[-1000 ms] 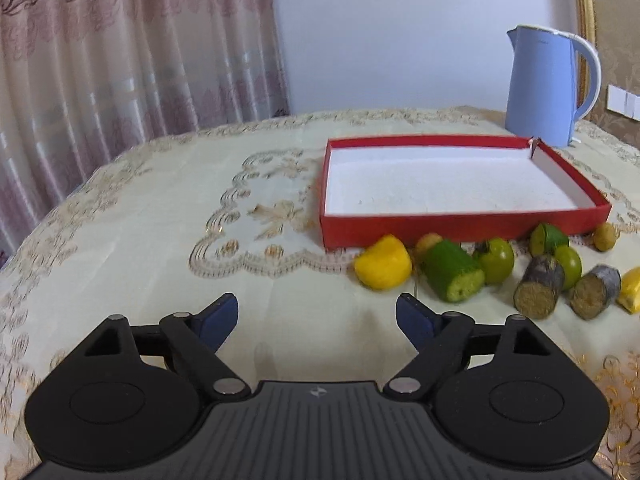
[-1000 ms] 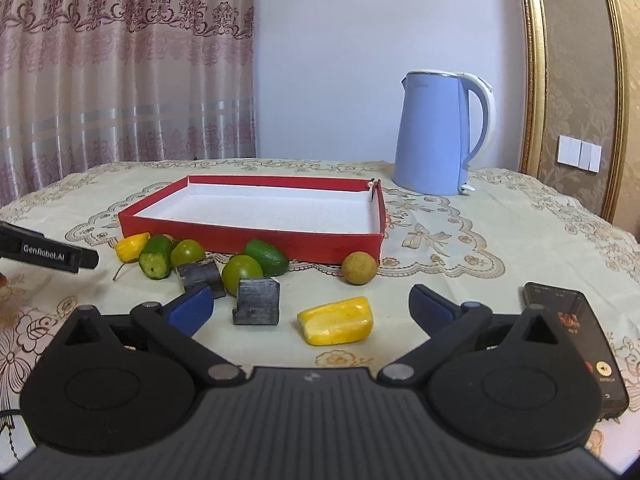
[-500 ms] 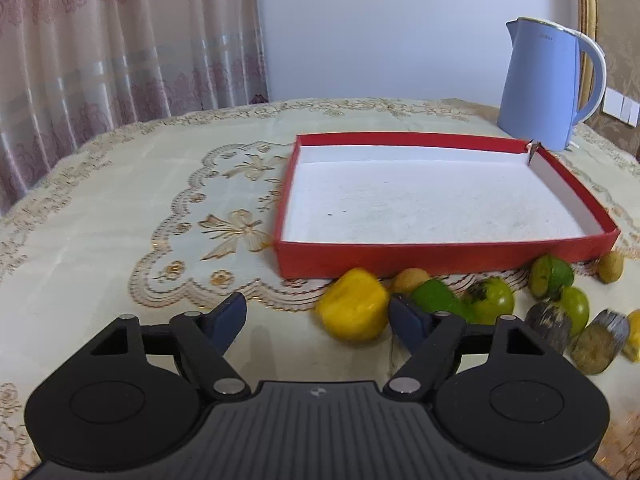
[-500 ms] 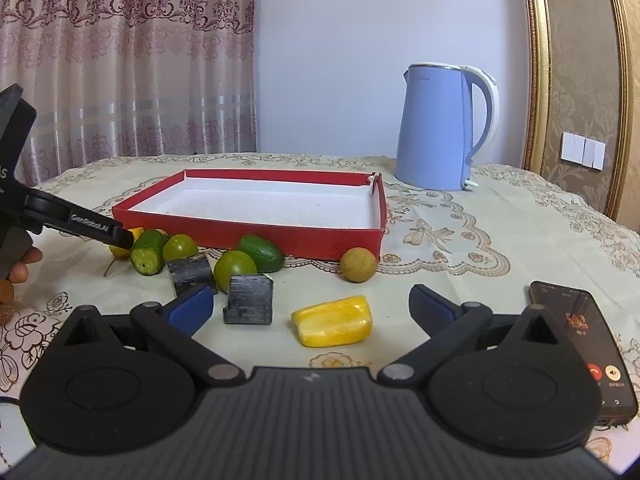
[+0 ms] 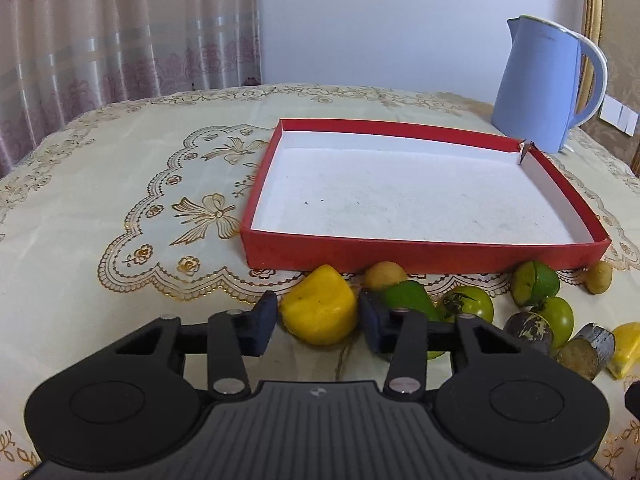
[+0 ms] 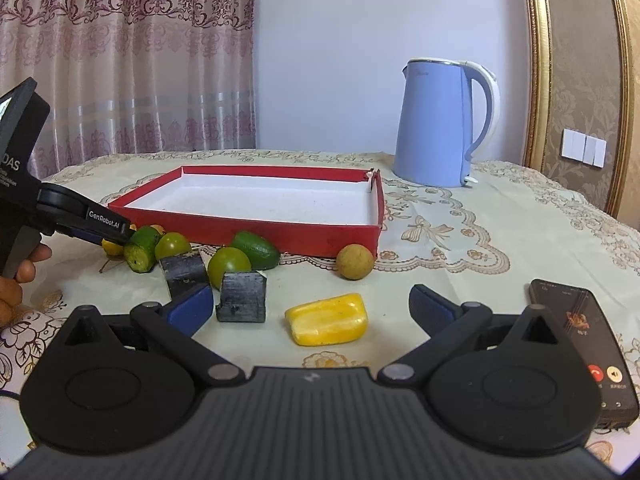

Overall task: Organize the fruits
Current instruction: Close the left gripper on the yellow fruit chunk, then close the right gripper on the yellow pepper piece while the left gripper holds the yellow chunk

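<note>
The left tool (image 5: pixel 318 322), marked "GenRobot.AI", brackets a yellow fruit (image 5: pixel 320 309) on the bench (image 5: pixel 80 208) before the red tray (image 5: pixel 424 258), pads seemingly touching, grip uncertain. The right tool (image 6: pixel 310 304) hangs released above a yellow piece (image 6: pixel 327 325).

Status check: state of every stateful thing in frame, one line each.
left gripper: jaws close around the yellow fruit chunk, contact unclear
right gripper: open, holding nothing
red tray: no fruit inside
kettle: upright, lid shut
phone: screen lit, call showing
</note>
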A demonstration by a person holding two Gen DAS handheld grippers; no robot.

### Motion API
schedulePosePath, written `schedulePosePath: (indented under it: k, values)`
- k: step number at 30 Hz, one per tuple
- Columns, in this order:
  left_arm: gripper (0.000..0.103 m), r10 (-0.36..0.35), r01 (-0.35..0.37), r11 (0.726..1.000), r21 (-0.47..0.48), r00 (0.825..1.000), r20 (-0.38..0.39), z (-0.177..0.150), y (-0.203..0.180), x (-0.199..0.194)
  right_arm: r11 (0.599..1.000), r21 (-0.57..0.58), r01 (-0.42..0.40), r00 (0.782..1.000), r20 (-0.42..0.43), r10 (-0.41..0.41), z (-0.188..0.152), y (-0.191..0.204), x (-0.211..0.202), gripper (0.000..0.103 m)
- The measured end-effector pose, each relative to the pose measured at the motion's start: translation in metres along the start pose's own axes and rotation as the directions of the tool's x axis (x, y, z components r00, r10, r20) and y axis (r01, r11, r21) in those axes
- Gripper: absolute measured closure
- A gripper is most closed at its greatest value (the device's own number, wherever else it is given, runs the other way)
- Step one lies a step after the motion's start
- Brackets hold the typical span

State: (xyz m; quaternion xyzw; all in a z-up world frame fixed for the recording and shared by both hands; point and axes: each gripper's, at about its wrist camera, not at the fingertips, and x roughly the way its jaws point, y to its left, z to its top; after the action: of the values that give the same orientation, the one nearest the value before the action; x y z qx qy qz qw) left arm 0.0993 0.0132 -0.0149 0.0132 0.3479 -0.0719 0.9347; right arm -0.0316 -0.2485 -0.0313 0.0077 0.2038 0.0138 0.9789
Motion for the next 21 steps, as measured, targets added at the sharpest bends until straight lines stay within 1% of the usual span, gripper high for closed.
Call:
schedulePosePath:
  k: [5,7,9,13,17,21]
  values:
    - [0.059,-0.032,0.03,0.998,-0.062,0.999,-0.021,0.005,0.008,0.005,0.999,0.031,-0.018,1.0,-0.01,0.019,0.0,-0.003,0.003,0.0]
    - [0.061,-0.016,0.016,0.999,-0.036,1.0,-0.011,0.001,0.004,0.003,1.0,0.022,-0.018,1.0,-0.007,0.018,0.0,-0.002,0.003,0.0]
    - [0.061,-0.004,0.004,0.999,-0.034,1.0,0.004,-0.001,0.002,0.002,1.0,0.006,-0.01,1.0,-0.001,0.01,0.0,0.001,0.002,0.0]
    - [0.062,-0.019,0.019,0.999,-0.048,1.0,-0.01,0.003,0.007,0.003,1.0,-0.012,-0.006,1.0,-0.003,0.006,0.0,0.005,0.002,0.0]
    - [0.063,-0.008,0.008,1.0,-0.007,1.0,0.022,-0.008,0.004,-0.006,1.0,-0.027,0.01,1.0,-0.003,-0.01,0.0,0.004,0.002,0.0]
    - [0.063,-0.045,0.045,0.999,-0.007,0.998,0.048,-0.015,0.009,-0.018,1.0,-0.022,0.008,1.0,-0.006,-0.008,0.001,0.002,0.003,0.0]
